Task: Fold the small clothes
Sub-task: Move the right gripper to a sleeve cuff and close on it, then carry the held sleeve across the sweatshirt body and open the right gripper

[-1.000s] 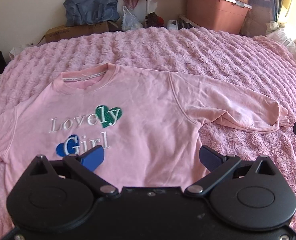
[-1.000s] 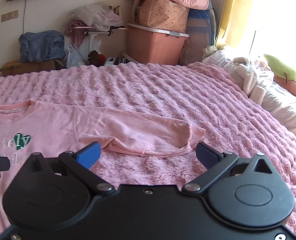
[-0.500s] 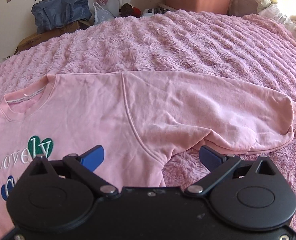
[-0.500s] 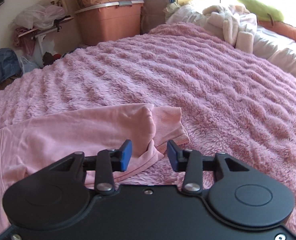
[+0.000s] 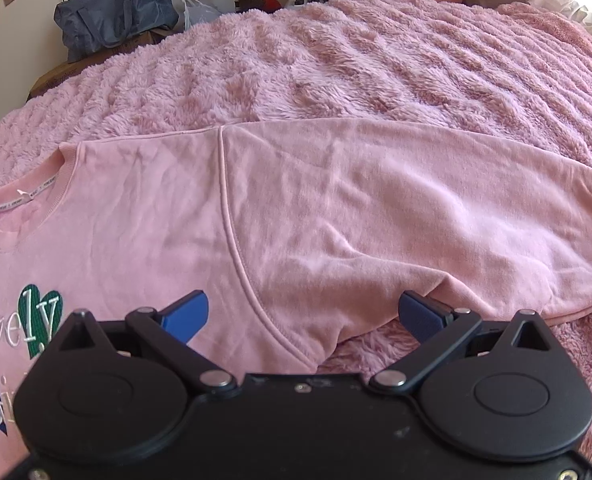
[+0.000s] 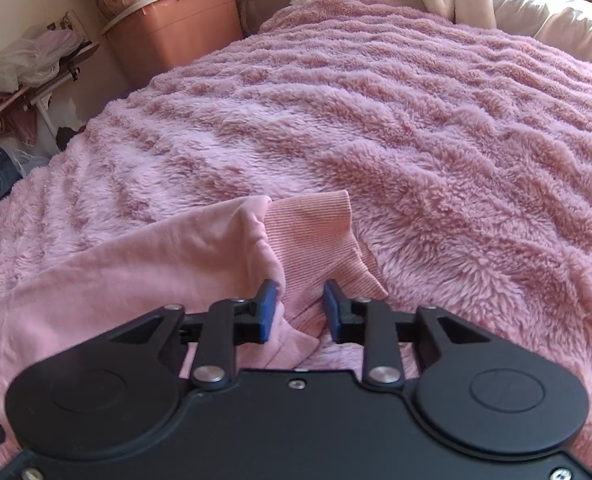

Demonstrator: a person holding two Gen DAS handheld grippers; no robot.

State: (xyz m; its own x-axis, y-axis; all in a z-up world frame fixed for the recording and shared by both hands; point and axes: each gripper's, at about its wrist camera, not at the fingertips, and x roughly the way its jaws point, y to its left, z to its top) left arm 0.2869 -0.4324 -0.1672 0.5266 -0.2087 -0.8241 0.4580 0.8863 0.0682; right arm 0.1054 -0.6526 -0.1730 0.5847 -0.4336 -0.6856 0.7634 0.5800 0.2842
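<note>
Where laid flat, pink sweatshirt (image 5: 296, 208), wrinkled.

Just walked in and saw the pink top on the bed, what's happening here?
A person with tongs in each hand is starting to fold a pink sweatshirt spread flat on the fuzzy blanket. The right tongs have pinched the sleeve cuff. The left tongs hang open over the armpit seam, gripping nothing.

Sweatshirt (image 5: 335, 208): pale pink, white lettering over green and blue hearts, ribbed salmon-pink cuff (image 6: 315, 236). Blanket (image 6: 435, 140): fluffy mauve-pink, wavy ridged pattern. Storage bin (image 6: 176, 28): salmon, grey-white lid. Bag (image 5: 112, 8): slate blue. Gripper pads (image 5: 186, 314): blue, on black bodies.
</note>
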